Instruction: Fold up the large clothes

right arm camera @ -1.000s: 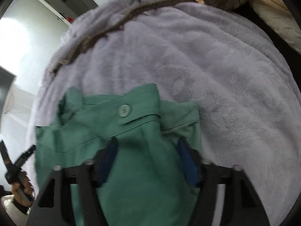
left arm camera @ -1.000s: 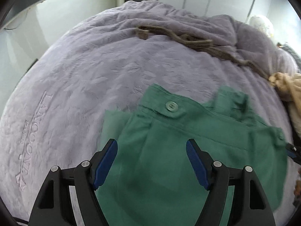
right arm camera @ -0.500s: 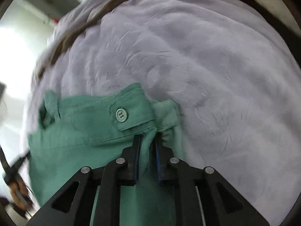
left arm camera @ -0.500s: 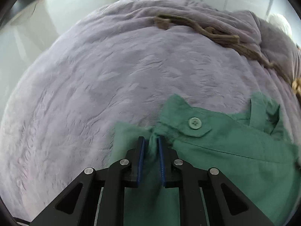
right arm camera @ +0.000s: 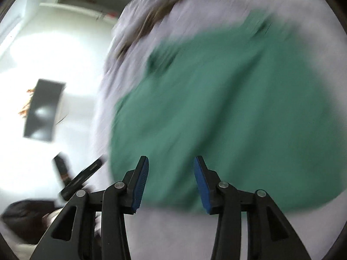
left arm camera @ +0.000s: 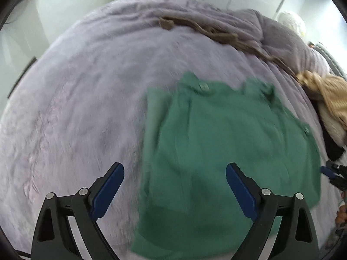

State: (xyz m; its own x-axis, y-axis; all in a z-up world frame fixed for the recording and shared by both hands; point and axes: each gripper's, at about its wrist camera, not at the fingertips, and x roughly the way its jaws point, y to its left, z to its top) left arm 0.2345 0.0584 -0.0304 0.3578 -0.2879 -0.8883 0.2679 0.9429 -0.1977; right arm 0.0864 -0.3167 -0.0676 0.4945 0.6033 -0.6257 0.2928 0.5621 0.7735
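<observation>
Work surface: bed w/ lilac textured blanket point(left arm camera: 91, 91), filling most of the left wrist view; pale walls and white cupboard doors behind it. A brown cord-like strip point(left arm camera: 219, 35) lies across the far part of the blanket, a tan knit item point(left arm camera: 329, 91) at the right edge. Green garment point(left arm camera: 227, 147) lies flat on the blanket, right of centre, buttoned band at its far edge. Left gripper point(left arm camera: 174, 186): jaws opening, spread wide, nothing between the pads; garment edge lies below the gap, not gripped. Right gripper point(right arm camera: 171, 183): jaws opening, part spread, no cloth pinched; green cloth sits beyond the tips. Right wrist view is heavily motion-blurred: garment detail unreadable, dark rectangle point(right arm camera: 44, 110) on the bright floor not identifiable. Right gripper tip appears cut off at the left view's right edge.
</observation>
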